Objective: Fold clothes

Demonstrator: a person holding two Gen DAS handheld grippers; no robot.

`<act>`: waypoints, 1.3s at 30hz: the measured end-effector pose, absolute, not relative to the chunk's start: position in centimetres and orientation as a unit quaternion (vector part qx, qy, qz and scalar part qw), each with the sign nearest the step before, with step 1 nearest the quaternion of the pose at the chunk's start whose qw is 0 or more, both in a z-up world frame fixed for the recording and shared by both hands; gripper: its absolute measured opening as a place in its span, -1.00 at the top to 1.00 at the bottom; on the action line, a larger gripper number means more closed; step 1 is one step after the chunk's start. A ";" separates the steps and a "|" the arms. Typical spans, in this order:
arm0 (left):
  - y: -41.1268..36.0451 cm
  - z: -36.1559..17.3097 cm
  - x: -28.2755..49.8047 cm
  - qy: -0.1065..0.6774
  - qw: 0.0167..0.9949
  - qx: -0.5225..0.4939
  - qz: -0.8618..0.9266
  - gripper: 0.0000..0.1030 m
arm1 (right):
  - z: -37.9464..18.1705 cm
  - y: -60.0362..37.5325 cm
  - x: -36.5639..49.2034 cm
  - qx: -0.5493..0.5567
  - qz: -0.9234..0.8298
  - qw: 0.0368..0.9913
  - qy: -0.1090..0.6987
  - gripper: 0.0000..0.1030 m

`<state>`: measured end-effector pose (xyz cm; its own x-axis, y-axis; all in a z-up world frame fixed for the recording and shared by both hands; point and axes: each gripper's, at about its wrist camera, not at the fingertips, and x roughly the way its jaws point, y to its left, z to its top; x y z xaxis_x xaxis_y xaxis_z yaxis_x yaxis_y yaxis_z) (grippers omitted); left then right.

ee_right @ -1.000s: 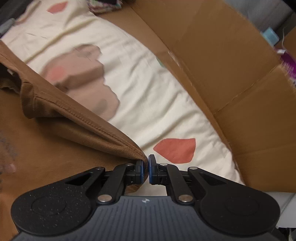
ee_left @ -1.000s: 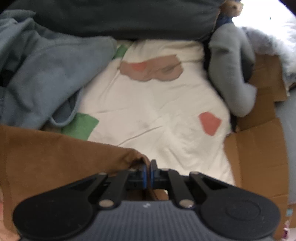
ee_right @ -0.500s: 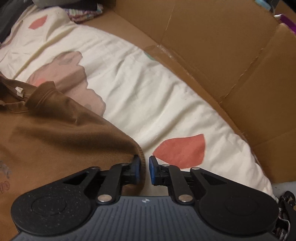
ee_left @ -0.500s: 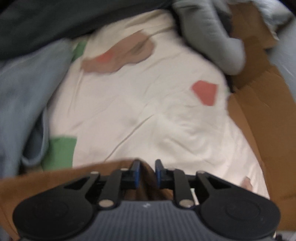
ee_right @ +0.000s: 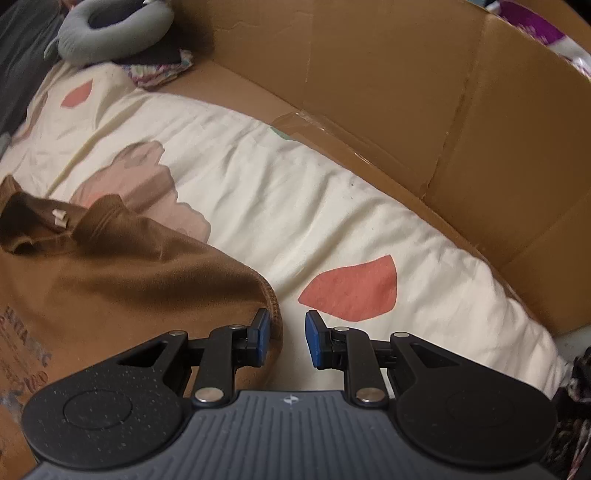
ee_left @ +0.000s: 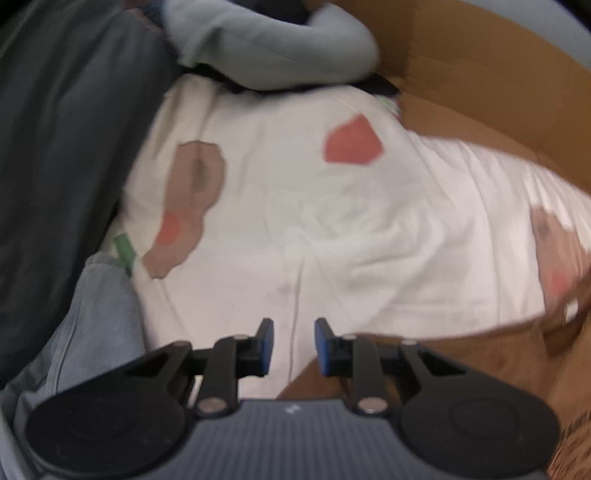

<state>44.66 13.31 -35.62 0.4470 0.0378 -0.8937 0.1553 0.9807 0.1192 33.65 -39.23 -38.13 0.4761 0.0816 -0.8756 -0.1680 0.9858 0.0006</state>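
While the brown shirt [ee_right: 110, 295] lay spread on the cream quilt [ee_right: 280, 221], its collar [ee_right: 99, 214] pointed up and away from the right gripper [ee_right: 287, 339], and faded lettering showed on the cloth at the left edge of that view. The shirt's hemmed edge curled just beside the right gripper's left pad, but the blue pads stood a narrow way apart and pressed on nothing; only quilt showed between them. The left gripper [ee_left: 293, 347] hung over the same quilt [ee_left: 332, 229], fingers likewise parted a little and empty, with a brown fold of the shirt [ee_left: 461, 354] running under and beside its right finger. That view was blurred. Red and pinkish patches dotted the quilt on both sides. Around the bedding stood cardboard walls [ee_right: 406, 110], taped at a seam. A grey neck pillow [ee_right: 110, 29] sat at the far corner on some patterned cloth [ee_right: 162, 72]. In the left view a pale grey sleeve-like garment [ee_left: 266, 48] lay across the top, a dark garment [ee_left: 55, 147] filled the left side, and a blue-grey one [ee_left: 99, 325] bunched near the left finger.
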 end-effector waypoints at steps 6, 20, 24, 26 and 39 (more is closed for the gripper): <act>12.6 -37.3 43.7 0.525 0.838 0.135 -0.065 0.51 | -38.2 -39.5 33.7 -0.022 0.080 0.866 0.493 0.47; 11.3 -39.8 43.7 0.503 0.832 0.196 -0.130 0.57 | -41.5 -38.6 33.9 -0.016 0.083 0.856 0.510 0.49; 11.0 -40.8 43.8 0.504 0.825 0.217 -0.135 0.57 | -41.5 -38.5 34.1 -0.023 0.088 0.852 0.515 0.51; 11.0 -41.2 43.9 0.505 0.824 0.217 -0.138 0.62 | -41.6 -38.4 34.2 -0.029 0.091 0.850 0.519 0.59; 10.5 -40.9 43.5 0.481 0.831 0.242 -0.137 0.91 | -39.9 -36.6 33.8 -0.135 0.078 0.849 0.505 0.90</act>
